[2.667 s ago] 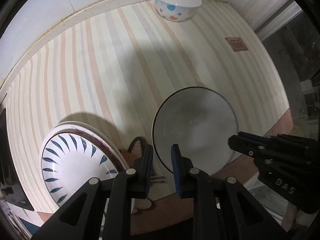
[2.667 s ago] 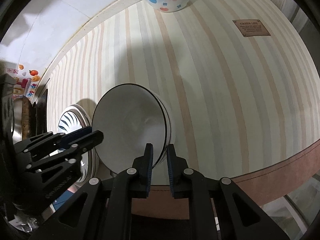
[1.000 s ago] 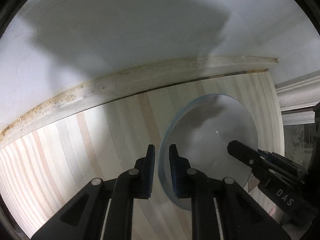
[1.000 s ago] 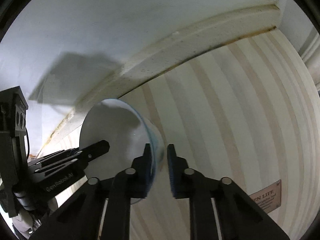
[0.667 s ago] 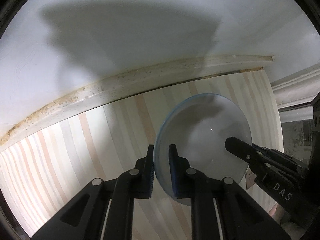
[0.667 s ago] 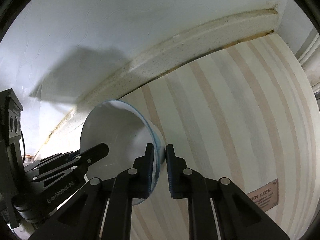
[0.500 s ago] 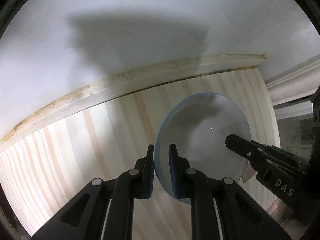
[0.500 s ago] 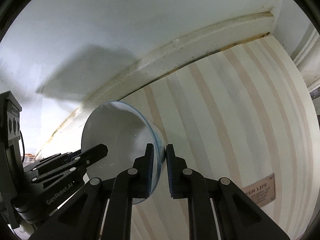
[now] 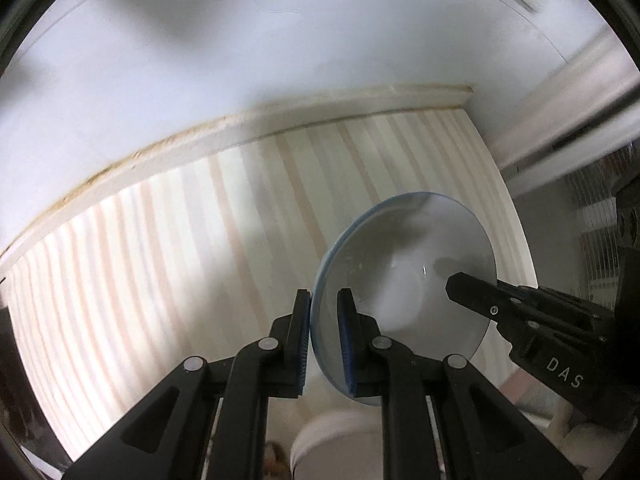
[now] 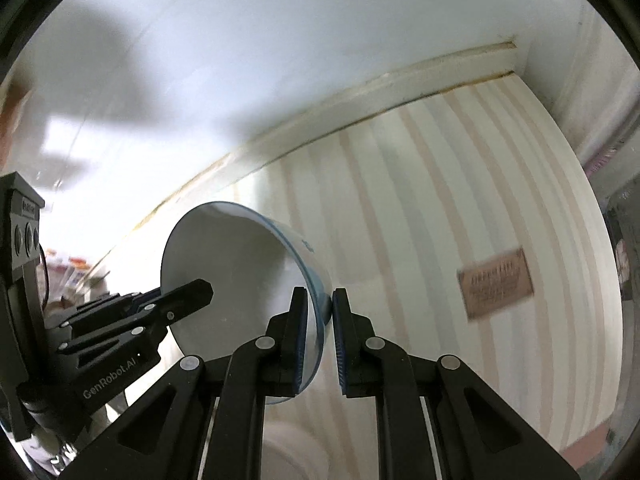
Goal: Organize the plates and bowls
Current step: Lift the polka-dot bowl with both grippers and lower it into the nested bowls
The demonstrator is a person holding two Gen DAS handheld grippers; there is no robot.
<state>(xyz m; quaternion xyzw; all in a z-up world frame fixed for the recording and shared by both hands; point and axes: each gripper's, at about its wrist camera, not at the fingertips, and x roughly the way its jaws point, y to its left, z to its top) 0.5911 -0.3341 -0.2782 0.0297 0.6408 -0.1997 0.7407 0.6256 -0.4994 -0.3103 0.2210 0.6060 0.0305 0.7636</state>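
Note:
A white bowl with a thin dark-blue rim is held in the air above the striped tablecloth, tilted with its opening toward the cameras. My left gripper is shut on its left rim. My right gripper is shut on the opposite rim; the bowl shows left of it. Each gripper also appears in the other's view, the right one and the left one. A blurred white dish lies low, under the bowl.
The white wall and its pale skirting run along the table's far edge. A brown label is sewn on the cloth at the right. A window frame stands at the right end.
Both grippers have lifted the bowl off the table and carried it toward the far wall, then pulled back a little. The plates and the spotted bowl have left view.

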